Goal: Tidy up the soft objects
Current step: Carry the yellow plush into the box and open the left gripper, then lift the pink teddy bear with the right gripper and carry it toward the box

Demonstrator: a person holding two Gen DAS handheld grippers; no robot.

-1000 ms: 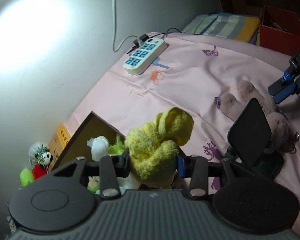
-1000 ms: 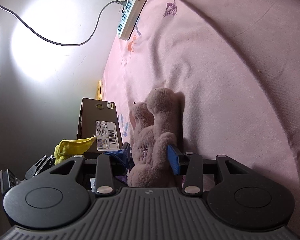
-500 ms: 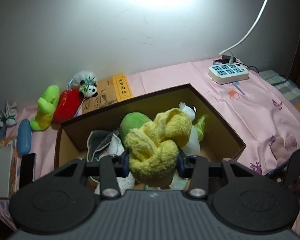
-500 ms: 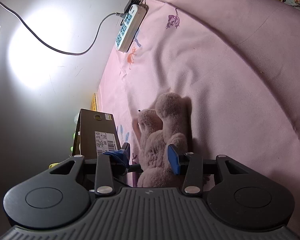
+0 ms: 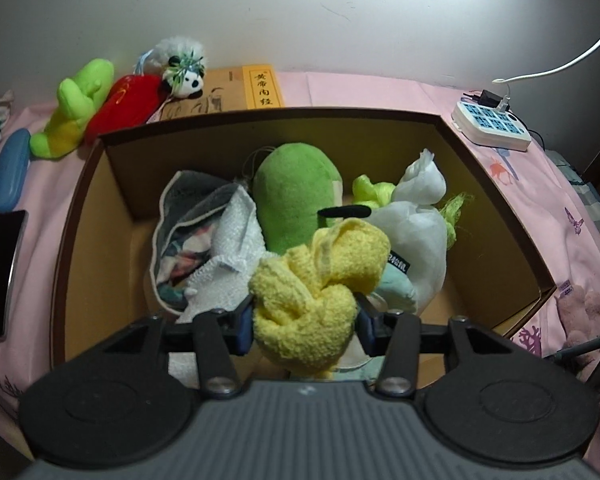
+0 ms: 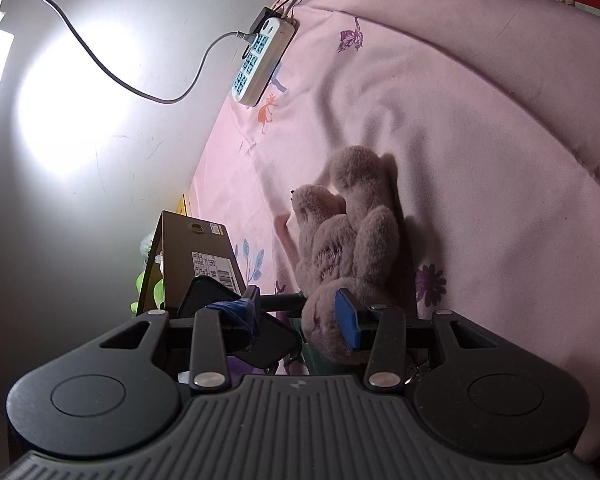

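A white power strip (image 5: 492, 126) with blue sockets lies on the pink bedsheet (image 5: 532, 200) at the bed's far edge, against the grey wall (image 5: 300, 12). A white cable (image 5: 560, 68) runs up the wall from it, and a dark plug sits in its far end. A yellow book (image 5: 260, 90) with black characters lies flat by the wall. Near the bed's left edge a black phone (image 5: 0, 272) lies face up, with a blue glasses case (image 5: 10, 168) just beyond it. The sheet carries small printed butterflies and flowers.
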